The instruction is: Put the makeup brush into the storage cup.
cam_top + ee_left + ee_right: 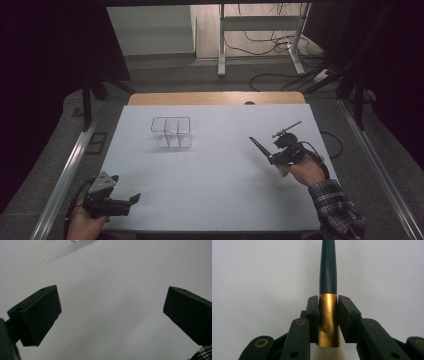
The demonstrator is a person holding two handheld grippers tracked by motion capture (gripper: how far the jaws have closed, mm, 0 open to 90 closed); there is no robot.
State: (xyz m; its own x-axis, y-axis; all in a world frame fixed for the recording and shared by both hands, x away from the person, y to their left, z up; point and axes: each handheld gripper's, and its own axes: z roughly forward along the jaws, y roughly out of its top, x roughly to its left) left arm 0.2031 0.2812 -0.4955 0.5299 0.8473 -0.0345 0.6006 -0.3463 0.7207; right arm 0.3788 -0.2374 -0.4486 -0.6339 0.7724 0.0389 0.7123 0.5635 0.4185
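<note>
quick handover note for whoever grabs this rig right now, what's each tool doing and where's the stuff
Right tool: shut on the gold ferrule of a brush, dark handle pointing away, pale bristles toward the hand, held above the white table at its right.
Left tool: open, nothing in it, low at the near left corner.
Clear divided organizer: stands at the far left of centre.
Done: brush picked up. Left: probably setting it in the organizer.

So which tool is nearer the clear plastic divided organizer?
Roughly a tie. The left tool sits below-left of the clear plastic divided organizer; the right tool, gripping a brush, sits right of it.
</note>
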